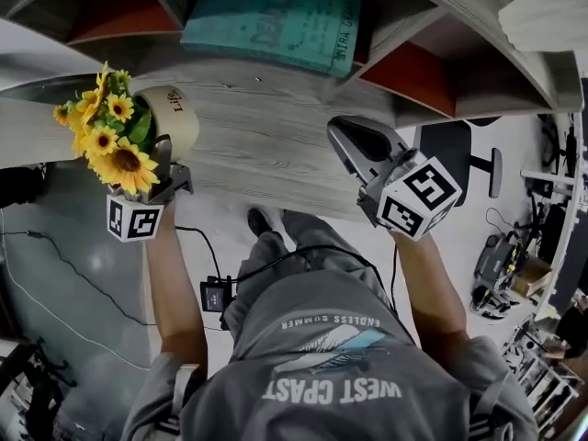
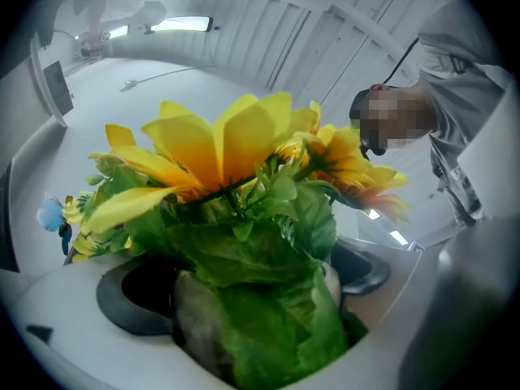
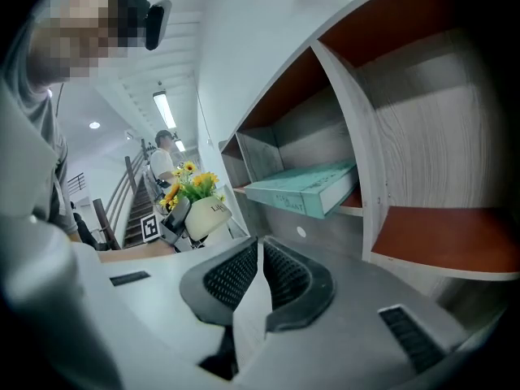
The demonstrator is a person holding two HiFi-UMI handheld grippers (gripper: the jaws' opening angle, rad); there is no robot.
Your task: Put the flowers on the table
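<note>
Left gripper [image 1: 165, 162] is clamped on the flowers [image 1: 110, 138] low down, where the green leaves meet the cream pot [image 1: 175, 113]; its own view shows both pads buried in foliage. Pot and bunch are tilted, at the left end of the wood-grain table [image 1: 276, 145], close to its edge. Right gripper [image 1: 347, 136] hovers over the table's near edge, jaws closed together with nothing between them. Judgement: the set-down is the step in hand. To do it well, level the pot so its base faces the tabletop and bring it inward from the left edge. Lower until the base sits flat, and only then loosen the grip; a release while tilted would likely tip the pot. The right gripper could steady the pot wall if it rocks. Unclear: whether the pot's base touches the tabletop or hangs just above it. Also unclear is whether the pads bite on stems alone or on the pot rim too, since leaves cover the contact. The shelf [image 1: 418, 79] and teal book [image 1: 276, 16] behind are cut off at the top.
</note>
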